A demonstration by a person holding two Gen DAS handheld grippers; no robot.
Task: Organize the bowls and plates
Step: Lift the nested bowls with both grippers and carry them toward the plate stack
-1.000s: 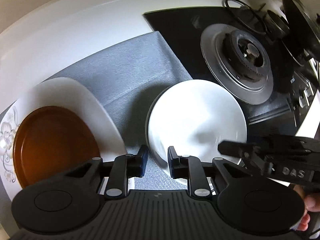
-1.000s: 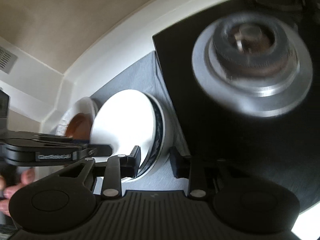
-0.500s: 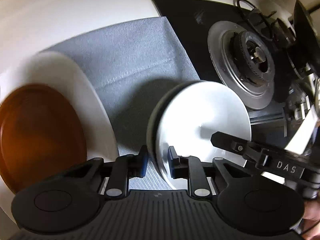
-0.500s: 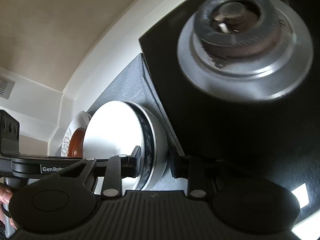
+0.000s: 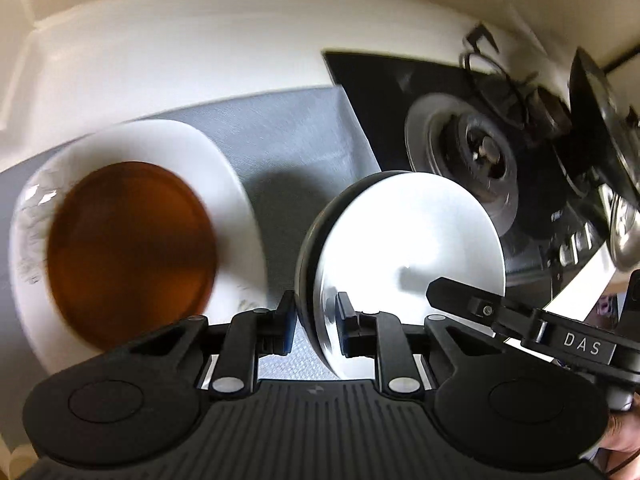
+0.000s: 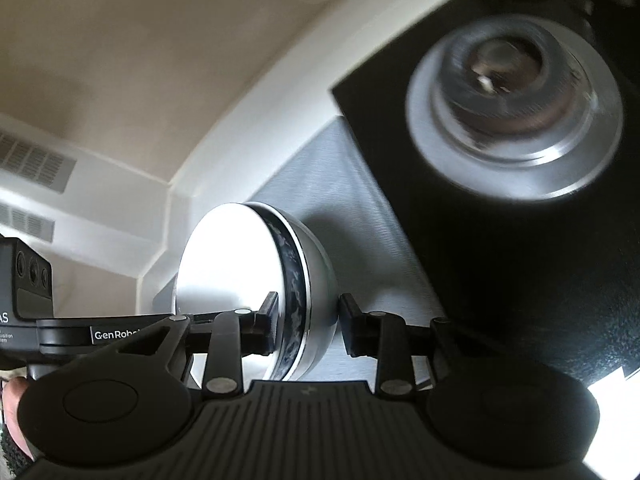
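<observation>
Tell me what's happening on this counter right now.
A person is sorting dishes with two handheld claws. Both the left claw and the right claw straddle the rim of a white bowl, tipped on its side over a gray mat. A brown plate rests on a white plate beside it, and a stove burner sits opposite.

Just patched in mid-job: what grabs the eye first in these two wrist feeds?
A white bowl with a dark blue patterned band is tipped on edge over the grey mat, its rim between the fingers of both the left claw and the right claw. Left of it, a round brown plate rests on a larger white floral plate. To the right, a silver gas burner sits on the black hob.
</observation>
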